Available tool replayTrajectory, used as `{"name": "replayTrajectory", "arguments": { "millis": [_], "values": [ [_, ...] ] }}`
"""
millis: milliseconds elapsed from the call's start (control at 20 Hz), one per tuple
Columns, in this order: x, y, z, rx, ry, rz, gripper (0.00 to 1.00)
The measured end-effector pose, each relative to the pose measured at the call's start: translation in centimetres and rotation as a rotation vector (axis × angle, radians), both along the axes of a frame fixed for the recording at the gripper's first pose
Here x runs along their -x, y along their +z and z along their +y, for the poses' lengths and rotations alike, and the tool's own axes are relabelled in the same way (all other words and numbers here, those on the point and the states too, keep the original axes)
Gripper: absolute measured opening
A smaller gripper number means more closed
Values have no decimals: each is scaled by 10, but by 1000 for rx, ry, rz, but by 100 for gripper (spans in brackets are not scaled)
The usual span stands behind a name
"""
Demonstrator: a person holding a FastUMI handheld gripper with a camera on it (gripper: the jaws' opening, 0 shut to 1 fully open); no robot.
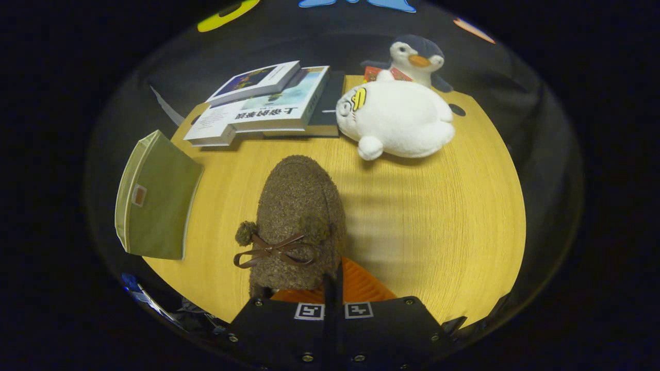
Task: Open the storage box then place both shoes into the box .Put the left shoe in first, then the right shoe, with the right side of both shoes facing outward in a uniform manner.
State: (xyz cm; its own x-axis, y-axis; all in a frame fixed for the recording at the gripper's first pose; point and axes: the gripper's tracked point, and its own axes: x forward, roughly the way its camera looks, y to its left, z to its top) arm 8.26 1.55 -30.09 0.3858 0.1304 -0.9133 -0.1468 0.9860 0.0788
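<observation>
One fuzzy brown slipper-style shoe (299, 216) with a thin brown leather bow and two small pompoms stood just ahead of the tongs (332, 288), its toe pointing away toward the books. The tongs were drawn nearly together at the shoe's heel end, and a strip of the shoe's rim appeared to be pinched between the fingers (361, 286), though the contact itself was partly hidden by the shoe's fleece.

One olive-green fabric storage box (157, 198) with a small label patch sat at the left edge of the round light-wood surface (438, 216), well apart from the shoe, tilted and partly overhanging the rim; whether it was open could not be told.

Beyond the shoe lay a stack of three or four books (268, 105), the topmost a white-edged paperback set askew on the others. To the right of the books lay one white plush seal toy (397, 118) on its side, touching the stack's corner. Behind it stood one grey-and-white plush penguin (417, 56) with an orange beak, near the far rim.

The widest open stretch of the surface lay to the right of the shoe, bare from the plush seal down to the near edge. A narrower bare band ran between the shoe and the storage box, and another between the shoe's toe and the books.
</observation>
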Motion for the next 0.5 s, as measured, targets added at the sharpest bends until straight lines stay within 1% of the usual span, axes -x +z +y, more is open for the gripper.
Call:
{"name": "replayTrajectory", "arguments": {
  "millis": [250, 400, 500],
  "values": [
    [-16, 47, 41, -41, 42, -49, 0],
    [-23, 62, 62, -41, 65, -62, 0],
    [-26, 71, 79, -32, 96, -70, 0]
  ]
}}
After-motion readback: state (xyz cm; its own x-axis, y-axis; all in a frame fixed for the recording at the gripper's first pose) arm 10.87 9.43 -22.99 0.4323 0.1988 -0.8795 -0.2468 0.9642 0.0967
